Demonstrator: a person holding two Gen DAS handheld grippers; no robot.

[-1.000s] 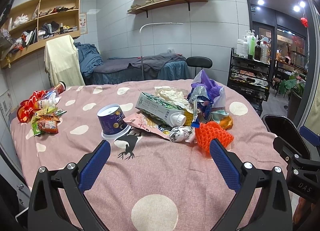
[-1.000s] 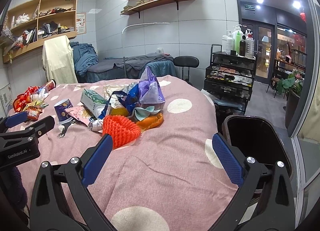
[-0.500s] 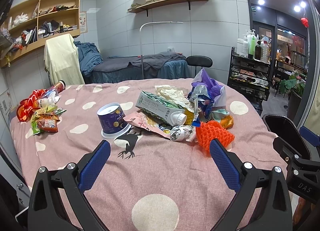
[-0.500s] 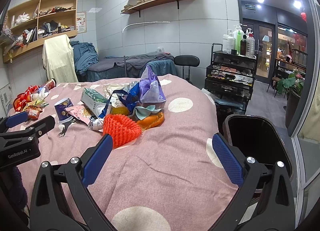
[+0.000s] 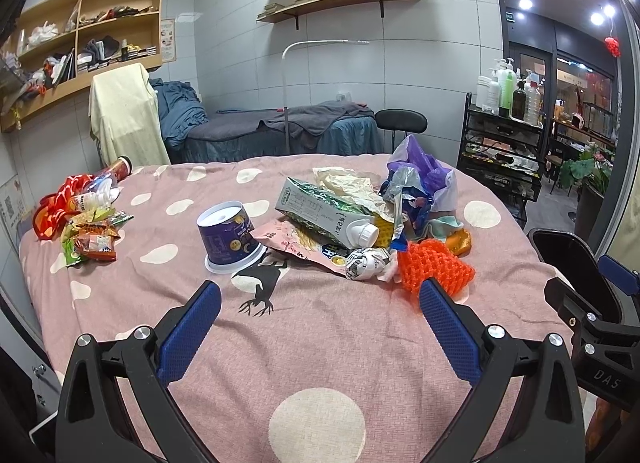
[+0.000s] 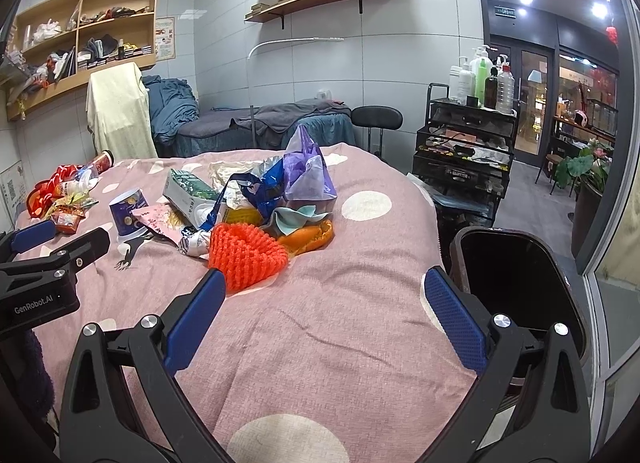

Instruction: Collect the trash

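Both the left gripper [image 5: 320, 295] and the right gripper [image 6: 320, 283] gape wide, holding nothing. Just beyond the right one lies the orange foam net [image 6: 244, 255], nearest piece of the trash heap mid-table, left of the black bin [image 6: 520, 275]. It looks light, soft and springy, so pinching across its bunched middle should hold.

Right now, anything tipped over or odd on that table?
Yes. The purple cup stands upside down on its rim, and the milk carton lies on its side in the litter pile, cap end toward the camera. Nothing looks spilled.
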